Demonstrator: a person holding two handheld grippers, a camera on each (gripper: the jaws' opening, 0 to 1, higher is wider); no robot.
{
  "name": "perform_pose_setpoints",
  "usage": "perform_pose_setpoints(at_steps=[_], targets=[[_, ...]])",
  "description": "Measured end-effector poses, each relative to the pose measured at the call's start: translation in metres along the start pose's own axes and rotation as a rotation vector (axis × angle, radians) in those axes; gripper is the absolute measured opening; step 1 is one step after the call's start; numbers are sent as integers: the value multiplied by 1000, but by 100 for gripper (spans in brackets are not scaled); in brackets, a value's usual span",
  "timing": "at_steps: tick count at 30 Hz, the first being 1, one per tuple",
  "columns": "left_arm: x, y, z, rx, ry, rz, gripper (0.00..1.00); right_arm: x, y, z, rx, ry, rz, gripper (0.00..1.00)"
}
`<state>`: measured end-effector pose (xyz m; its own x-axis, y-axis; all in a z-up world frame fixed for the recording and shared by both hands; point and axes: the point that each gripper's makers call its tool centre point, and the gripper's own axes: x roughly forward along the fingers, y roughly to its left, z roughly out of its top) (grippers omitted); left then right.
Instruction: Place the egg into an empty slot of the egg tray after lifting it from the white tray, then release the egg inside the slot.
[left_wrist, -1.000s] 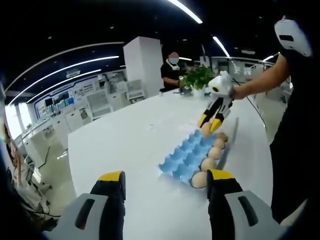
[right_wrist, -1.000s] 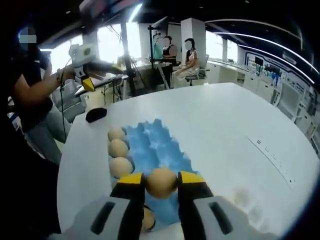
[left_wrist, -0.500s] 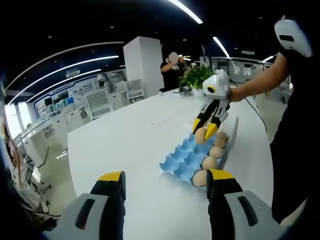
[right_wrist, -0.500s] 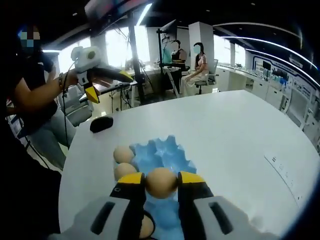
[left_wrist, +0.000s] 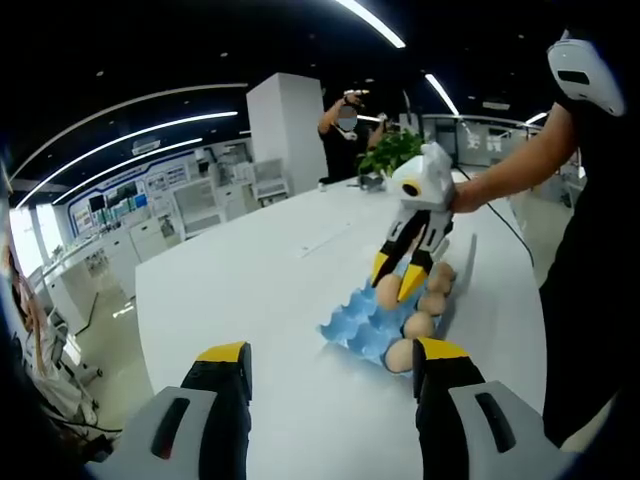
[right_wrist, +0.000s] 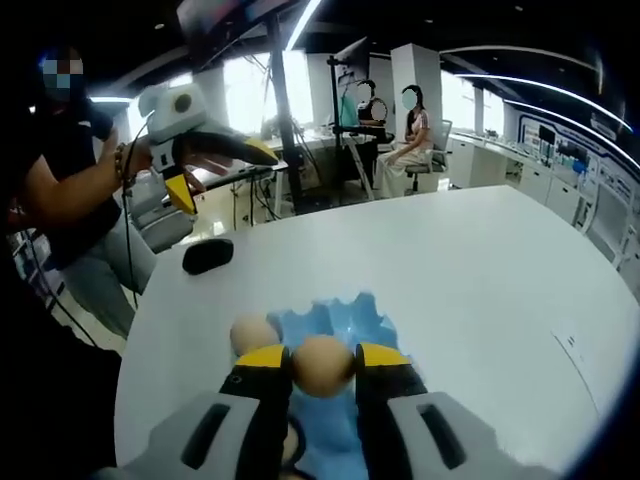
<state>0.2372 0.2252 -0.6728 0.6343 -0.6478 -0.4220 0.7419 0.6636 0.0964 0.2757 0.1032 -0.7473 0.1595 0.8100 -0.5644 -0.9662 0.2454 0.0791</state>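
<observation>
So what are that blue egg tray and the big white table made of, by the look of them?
The egg tray looks like thin moulded plastic or dyed pulp: even blue, peaked cups, no clear gloss, so I can't say which. The table looks like a smooth, glossy white laminate or similar, since ceiling light reflects softly off it.

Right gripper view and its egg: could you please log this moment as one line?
right tool: shut on egg | position: above blue tray | left tool: open, holds nothing | release: not yet

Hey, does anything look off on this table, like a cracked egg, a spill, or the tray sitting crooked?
Nothing stands out. The blue egg tray lies flat on the white table, its eggs seated in slots, and the right gripper holds an intact egg over it.
</observation>
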Motion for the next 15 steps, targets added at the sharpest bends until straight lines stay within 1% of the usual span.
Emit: perform_pose_setpoints(at_steps=[15], targets=[[-2, 3, -3, -3, 4, 2, 66, 30, 6, 14, -19, -13, 15, 25]])
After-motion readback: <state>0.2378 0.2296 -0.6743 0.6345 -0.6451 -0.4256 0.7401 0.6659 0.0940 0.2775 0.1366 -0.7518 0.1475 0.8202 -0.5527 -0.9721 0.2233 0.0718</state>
